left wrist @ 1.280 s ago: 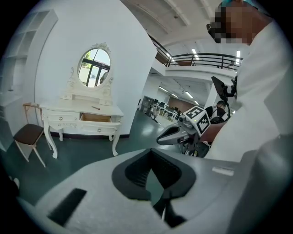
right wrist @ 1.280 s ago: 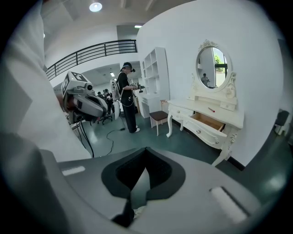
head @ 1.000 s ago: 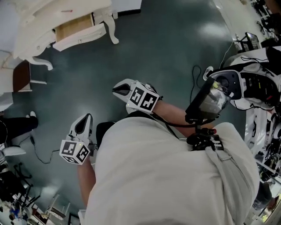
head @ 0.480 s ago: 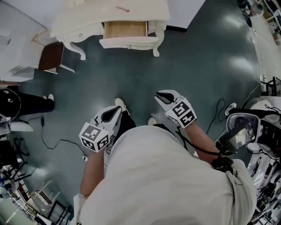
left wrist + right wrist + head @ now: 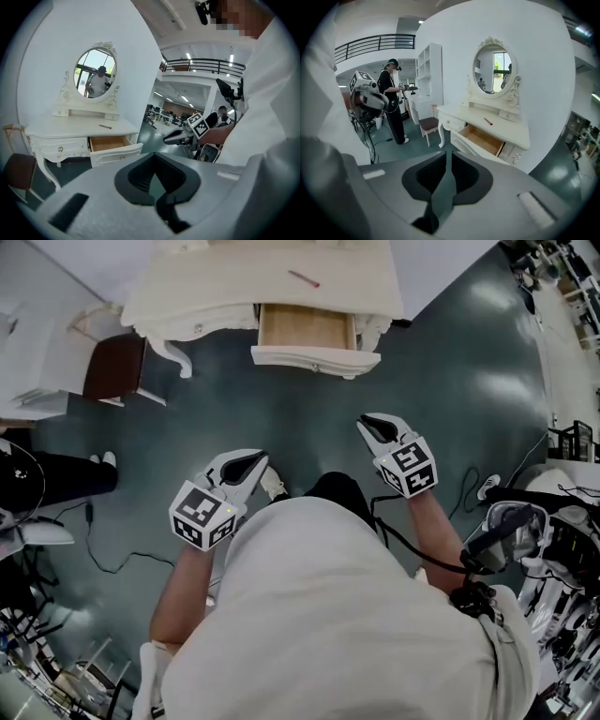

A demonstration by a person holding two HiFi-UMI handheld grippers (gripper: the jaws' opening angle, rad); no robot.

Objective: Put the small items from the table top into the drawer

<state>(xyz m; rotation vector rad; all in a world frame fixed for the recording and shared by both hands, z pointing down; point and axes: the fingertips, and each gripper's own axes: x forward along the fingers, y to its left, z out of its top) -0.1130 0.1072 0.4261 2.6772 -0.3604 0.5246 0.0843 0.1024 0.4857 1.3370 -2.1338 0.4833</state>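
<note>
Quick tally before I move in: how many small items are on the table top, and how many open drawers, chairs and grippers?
small red item on the table top: 1
open drawer: 1
chair: 1
grippers, the left gripper and the right gripper: 2
Total: 5

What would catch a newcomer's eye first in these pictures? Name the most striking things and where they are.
A white dressing table stands ahead against the wall, its oval mirror above and one drawer pulled open. A thin red item lies on its top. Nearer, the left tongs and right tongs are shut and empty.
</note>
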